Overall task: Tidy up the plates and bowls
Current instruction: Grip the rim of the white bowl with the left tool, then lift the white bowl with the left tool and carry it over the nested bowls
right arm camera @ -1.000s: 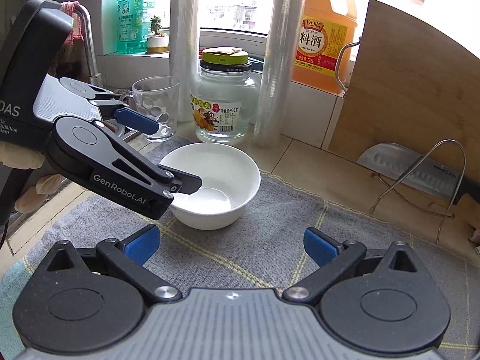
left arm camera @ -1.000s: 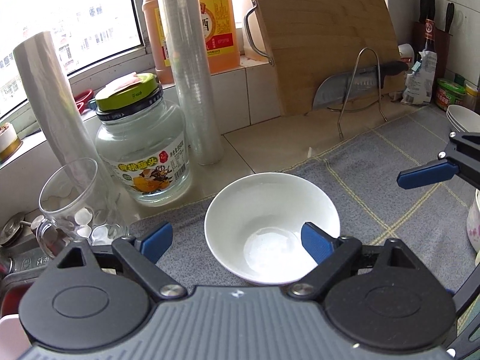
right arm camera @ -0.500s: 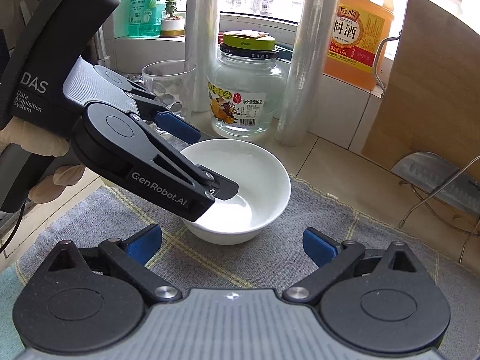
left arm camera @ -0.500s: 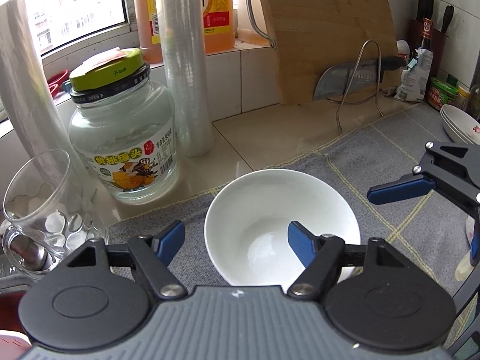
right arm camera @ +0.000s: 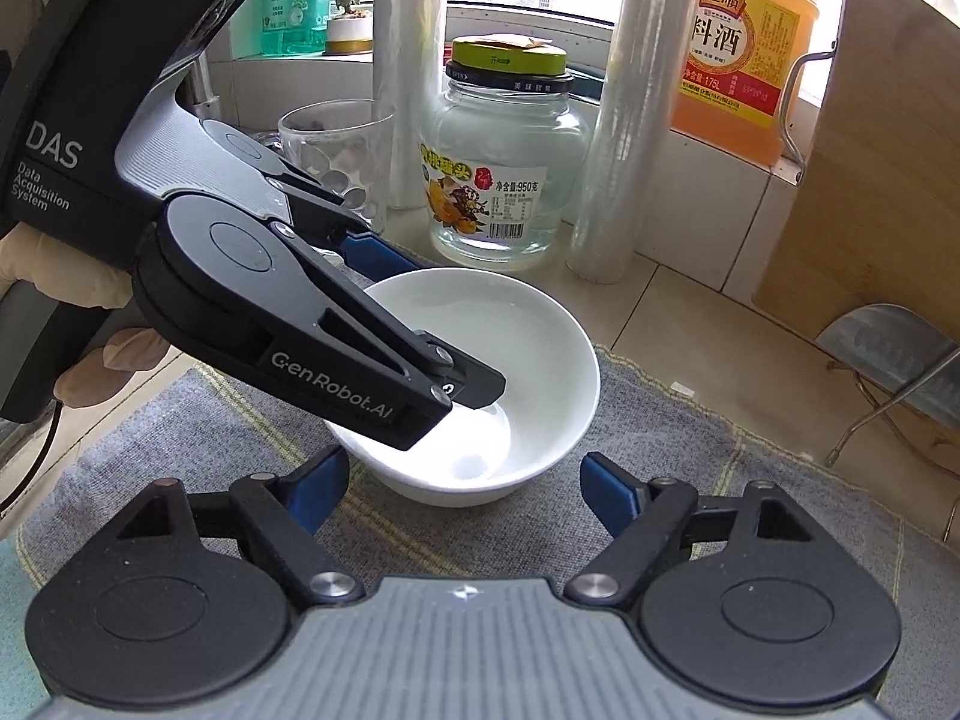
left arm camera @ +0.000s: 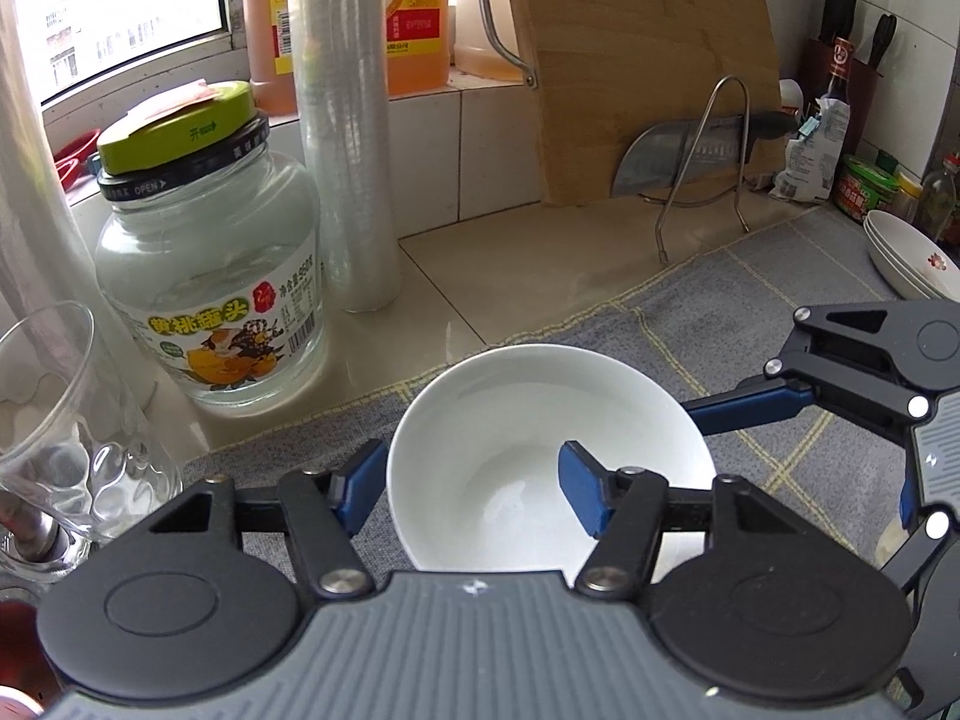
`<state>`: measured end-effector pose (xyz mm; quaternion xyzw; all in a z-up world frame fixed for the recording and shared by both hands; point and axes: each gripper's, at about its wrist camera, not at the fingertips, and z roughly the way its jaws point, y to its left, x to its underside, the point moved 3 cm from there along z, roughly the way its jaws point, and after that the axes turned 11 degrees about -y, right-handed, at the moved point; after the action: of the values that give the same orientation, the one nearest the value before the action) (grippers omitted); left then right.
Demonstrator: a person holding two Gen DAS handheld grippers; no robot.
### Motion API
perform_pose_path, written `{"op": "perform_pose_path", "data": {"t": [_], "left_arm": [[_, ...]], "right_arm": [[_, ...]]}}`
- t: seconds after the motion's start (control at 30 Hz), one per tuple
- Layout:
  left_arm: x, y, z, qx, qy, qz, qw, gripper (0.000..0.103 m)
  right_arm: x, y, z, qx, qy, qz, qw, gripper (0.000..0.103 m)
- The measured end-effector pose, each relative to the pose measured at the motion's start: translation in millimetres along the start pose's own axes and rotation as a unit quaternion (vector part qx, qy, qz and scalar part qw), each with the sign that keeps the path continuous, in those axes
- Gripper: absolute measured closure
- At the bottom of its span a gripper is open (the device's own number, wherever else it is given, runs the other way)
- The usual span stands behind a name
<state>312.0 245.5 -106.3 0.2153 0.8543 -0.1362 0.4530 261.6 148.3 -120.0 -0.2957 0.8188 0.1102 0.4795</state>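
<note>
Left wrist view: the left gripper (left arm camera: pixel 471 492) has just been closing, straddling the bowl's (left arm camera: pixel 540 414) left rim on the grey mat (left arm camera: pixel 780 312), pads not yet pressing. Right gripper (right arm camera: pixel 462 489), also just closing, stands empty beside it.

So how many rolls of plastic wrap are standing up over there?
2: one roll right of the glass jar, another roll behind the glass mug. Others could be hidden.
</note>
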Motion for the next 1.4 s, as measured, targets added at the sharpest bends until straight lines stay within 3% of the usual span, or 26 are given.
{"op": "perform_pose_path", "data": {"t": [0.17, 0.3, 0.87, 1.4], "left_arm": [[-1, -1, 1, 0.005, 0.001, -0.001, 1.0000, 0.046], [-1, -1, 2, 0.006, 0.001, 0.000, 1.0000, 0.046], [0, -5, -2, 0.007, 0.003, 0.002, 1.0000, 0.046], [-2, -30, -33, 0.002, -0.004, 0.006, 1.0000, 0.046]], "right_arm": [[-1, 0, 1, -0.006, -0.002, -0.002, 1.000, 0.016], [-1, 0, 2, -0.010, -0.002, 0.000, 1.000, 0.020], [-3, 3, -1, -0.010, 0.000, -0.009, 1.000, 0.020], [-7, 6, -39, -0.026, -0.005, -0.006, 1.000, 0.020]]}}
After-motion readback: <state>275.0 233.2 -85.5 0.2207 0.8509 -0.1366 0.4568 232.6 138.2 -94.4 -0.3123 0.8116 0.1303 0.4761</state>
